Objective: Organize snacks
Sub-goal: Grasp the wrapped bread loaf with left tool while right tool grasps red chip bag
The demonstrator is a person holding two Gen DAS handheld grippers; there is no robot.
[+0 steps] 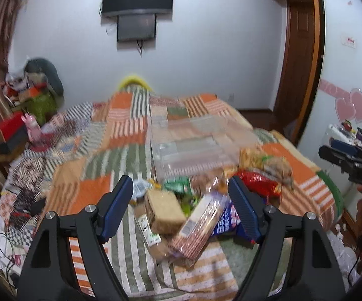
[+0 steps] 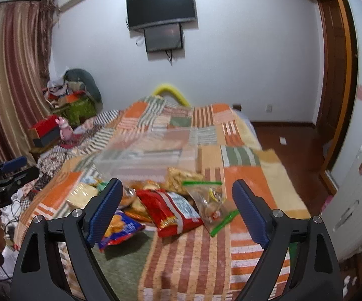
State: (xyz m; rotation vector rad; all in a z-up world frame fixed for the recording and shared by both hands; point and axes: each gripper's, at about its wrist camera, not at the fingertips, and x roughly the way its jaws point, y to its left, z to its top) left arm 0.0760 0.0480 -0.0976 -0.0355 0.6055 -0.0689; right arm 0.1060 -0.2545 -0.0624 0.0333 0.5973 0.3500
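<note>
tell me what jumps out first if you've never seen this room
A heap of snack packets lies on the near end of a bright patchwork bedspread, a red bag the loudest among them. Both open grippers, left and right, point at it, holding nothing. A dark television hangs on the far wall.

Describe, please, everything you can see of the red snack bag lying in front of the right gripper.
The red snack bag is a glossy, crinkled plastic pouch, red with a pale band and a white printed panel. It looks sealed and puffed, lying flat and slanted on the striped bedspread in the snack pile. A clear zip bag with green strips borders its right side; a blue-and-orange packet lies at its left. Nothing grips it.
</note>
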